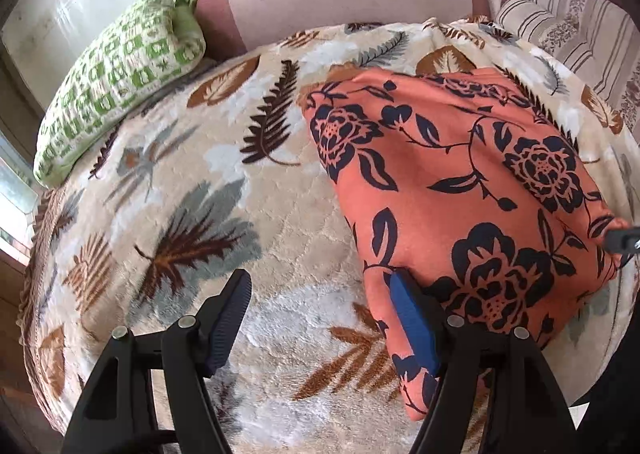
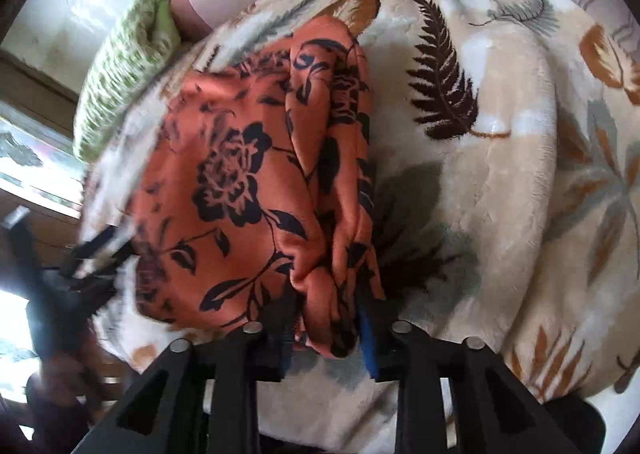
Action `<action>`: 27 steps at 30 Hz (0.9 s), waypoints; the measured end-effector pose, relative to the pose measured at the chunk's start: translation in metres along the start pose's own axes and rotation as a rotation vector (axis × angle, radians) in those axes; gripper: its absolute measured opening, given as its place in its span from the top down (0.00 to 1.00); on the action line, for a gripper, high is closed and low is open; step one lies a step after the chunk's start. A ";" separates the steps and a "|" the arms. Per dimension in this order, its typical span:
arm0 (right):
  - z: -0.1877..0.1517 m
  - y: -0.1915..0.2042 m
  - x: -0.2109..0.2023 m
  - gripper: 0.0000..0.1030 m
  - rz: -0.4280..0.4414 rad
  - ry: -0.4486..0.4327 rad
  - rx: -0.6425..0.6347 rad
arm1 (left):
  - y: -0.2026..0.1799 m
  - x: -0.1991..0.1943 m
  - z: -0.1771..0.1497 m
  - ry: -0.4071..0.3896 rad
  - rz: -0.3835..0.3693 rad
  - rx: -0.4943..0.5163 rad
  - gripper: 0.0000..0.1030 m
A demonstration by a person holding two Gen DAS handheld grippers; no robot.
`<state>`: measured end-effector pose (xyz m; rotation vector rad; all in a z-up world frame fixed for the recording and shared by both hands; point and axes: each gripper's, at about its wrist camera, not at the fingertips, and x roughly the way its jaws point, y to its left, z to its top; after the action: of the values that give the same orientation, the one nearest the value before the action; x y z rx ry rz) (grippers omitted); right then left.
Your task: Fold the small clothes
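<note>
From the left wrist camera, an orange garment (image 1: 460,190) printed with dark flowers lies on a bed, on a cream blanket (image 1: 224,182) patterned with leaves. The left gripper (image 1: 326,318) has its jaws spread wide over the blanket. One blue-padded jaw rests against the near left edge of the garment; the other stands on bare blanket. Nothing is pinched between them. A green checked pillow (image 1: 116,82) lies at the far left of the bed, and a striped pillow (image 1: 576,34) at the far right. A small dark piece of the other gripper shows at the garment's right edge.

From the right wrist camera, the same garment is partly folded, with a bunched ridge of cloth running toward the camera. The right gripper (image 2: 326,338) pinches the near end of that ridge, cloth filling the gap between its jaws. The left gripper appears blurred at the left edge, near the garment's far side.

The likely risk: with only one side gripped, pulling could drag the whole garment across the plush blanket instead of folding it. The bunched layers could also slip apart in the grip, leaving an uneven fold.
</note>
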<state>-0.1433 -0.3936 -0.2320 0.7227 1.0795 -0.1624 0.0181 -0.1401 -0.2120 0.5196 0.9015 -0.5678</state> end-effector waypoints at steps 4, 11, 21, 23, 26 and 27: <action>0.012 0.008 -0.041 0.69 0.025 -0.093 -0.033 | 0.013 -0.017 0.005 -0.041 -0.036 -0.067 0.30; 0.014 0.056 -0.037 0.69 0.118 -0.125 -0.093 | -0.004 -0.046 0.014 -0.112 -0.045 -0.033 0.30; -0.002 0.056 -0.006 0.69 0.092 -0.064 -0.082 | -0.006 -0.055 0.009 -0.125 -0.043 -0.055 0.30; -0.001 0.057 -0.006 0.69 0.092 -0.069 -0.082 | -0.006 -0.055 0.010 -0.123 -0.050 -0.058 0.30; 0.000 0.054 0.001 0.69 0.081 -0.063 -0.071 | -0.009 -0.049 0.010 -0.107 -0.049 -0.047 0.29; 0.000 0.052 0.008 0.69 0.066 -0.051 -0.064 | -0.011 -0.045 0.009 -0.095 -0.049 -0.042 0.29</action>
<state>-0.1158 -0.3527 -0.2148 0.6919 1.0068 -0.0890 -0.0057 -0.1434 -0.1716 0.4300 0.8357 -0.6120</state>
